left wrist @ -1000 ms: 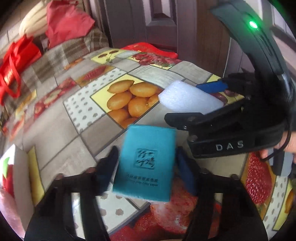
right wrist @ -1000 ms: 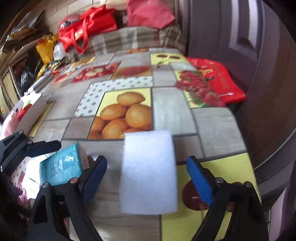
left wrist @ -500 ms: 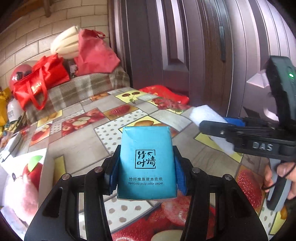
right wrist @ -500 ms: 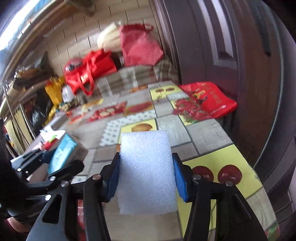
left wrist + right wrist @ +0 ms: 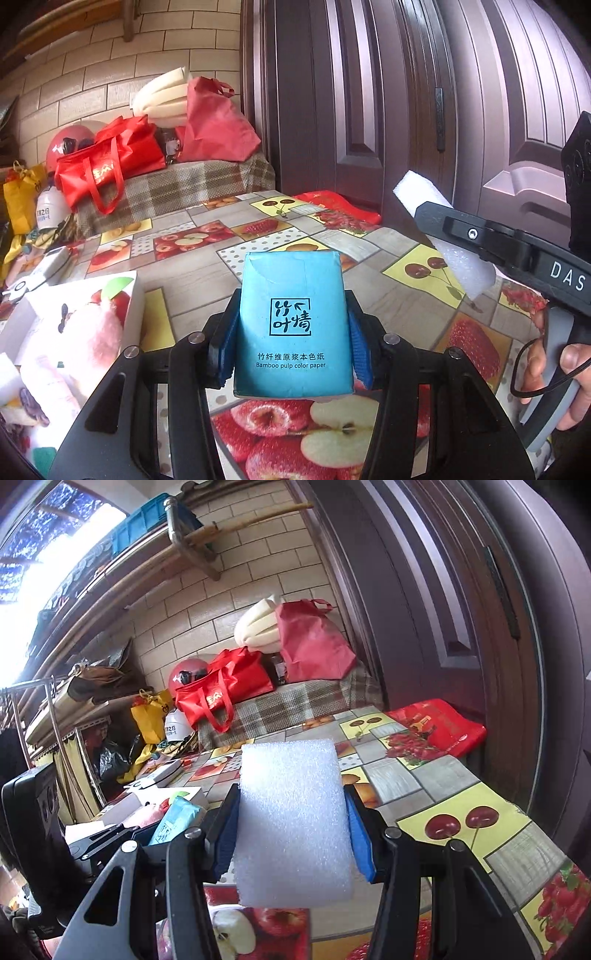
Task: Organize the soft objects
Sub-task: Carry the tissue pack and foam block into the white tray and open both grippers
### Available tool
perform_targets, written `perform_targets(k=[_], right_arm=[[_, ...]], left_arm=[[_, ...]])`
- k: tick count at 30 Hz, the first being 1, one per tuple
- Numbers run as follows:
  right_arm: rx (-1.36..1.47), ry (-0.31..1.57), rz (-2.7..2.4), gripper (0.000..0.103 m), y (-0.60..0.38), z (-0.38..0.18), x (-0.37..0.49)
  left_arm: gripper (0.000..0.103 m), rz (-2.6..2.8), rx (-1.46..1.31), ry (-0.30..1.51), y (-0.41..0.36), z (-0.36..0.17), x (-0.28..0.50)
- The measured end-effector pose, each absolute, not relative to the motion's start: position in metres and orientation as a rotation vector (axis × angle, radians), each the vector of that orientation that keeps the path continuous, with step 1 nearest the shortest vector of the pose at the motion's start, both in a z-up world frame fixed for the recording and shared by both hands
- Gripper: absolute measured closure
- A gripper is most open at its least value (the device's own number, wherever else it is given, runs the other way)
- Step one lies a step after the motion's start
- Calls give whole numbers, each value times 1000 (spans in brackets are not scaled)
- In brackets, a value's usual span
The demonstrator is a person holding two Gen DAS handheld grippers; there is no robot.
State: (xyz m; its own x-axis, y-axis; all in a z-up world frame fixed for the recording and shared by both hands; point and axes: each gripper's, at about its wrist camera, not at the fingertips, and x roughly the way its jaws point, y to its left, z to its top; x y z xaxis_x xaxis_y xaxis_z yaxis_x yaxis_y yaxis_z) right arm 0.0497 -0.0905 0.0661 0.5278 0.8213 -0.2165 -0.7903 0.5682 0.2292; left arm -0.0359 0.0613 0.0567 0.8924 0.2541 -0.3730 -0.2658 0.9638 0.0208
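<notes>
Showing both grippers raised above the table, each carrying one soft object. The left gripper is clamping a blue tissue pack between its blue pads, which are pressing against the pack's two long sides; the pack is standing upright in the grip, printed face toward the camera, clear of the fruit-patterned tablecloth beneath it. The right gripper is clamping a white foam block in the same manner, its pads bearing on the block's left and right faces and the block rising above the fingertips. In the left wrist view the right gripper is appearing at the right edge with the foam block tilted in its grip, and the person's hand is wrapping the handle. A white box holding a pink plush item is lying at the left of the table, near the left gripper. Red bags are resting on the plaid-covered surface beyond the table's far end.
</notes>
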Motion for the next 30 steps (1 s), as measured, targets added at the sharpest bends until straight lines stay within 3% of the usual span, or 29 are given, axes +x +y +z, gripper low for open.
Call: perform_targets(k=[30], right_arm=[[-62, 244, 1047, 50, -53, 63, -14]], left_arm=[[53, 337, -132, 342, 84, 58, -97]])
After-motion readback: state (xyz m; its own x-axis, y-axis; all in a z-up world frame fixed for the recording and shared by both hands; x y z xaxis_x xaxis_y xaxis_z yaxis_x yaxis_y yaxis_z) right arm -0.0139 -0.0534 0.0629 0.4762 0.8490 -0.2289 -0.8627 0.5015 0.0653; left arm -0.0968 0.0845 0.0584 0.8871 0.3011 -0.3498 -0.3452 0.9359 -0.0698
